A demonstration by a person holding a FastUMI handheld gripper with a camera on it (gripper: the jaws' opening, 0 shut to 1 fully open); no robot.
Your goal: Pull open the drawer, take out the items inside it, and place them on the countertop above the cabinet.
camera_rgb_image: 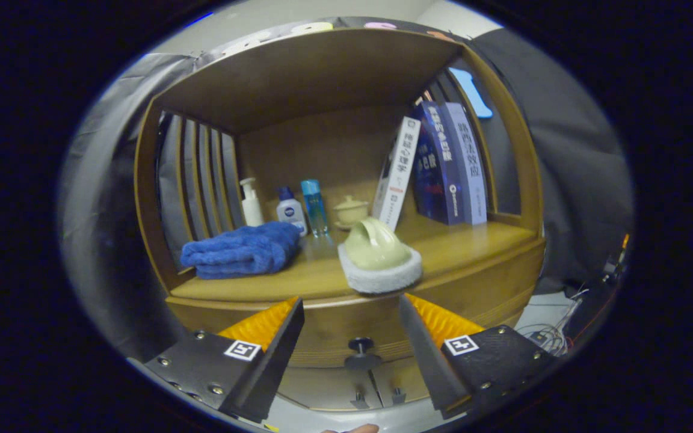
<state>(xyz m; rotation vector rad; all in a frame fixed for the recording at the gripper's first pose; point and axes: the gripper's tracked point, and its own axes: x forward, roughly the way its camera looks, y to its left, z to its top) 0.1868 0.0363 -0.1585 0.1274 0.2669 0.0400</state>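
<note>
A wooden cabinet stands ahead, with its countertop inside an open shelf niche. Below the countertop's front edge runs the drawer front, flush with the cabinet, with a dark round knob. My gripper is open, its fingers spread either side of the knob and a little short of it, nothing between them. A pale green scrubbing brush with a white pad sits on the countertop near its front edge, just beyond the fingers. A folded blue towel lies to its left.
At the back of the countertop stand a white pump bottle, a small blue-capped bottle, a clear blue bottle and a small lidded pot. Books lean at the right. Two lower door knobs sit below the drawer. Cables lie on the floor at the right.
</note>
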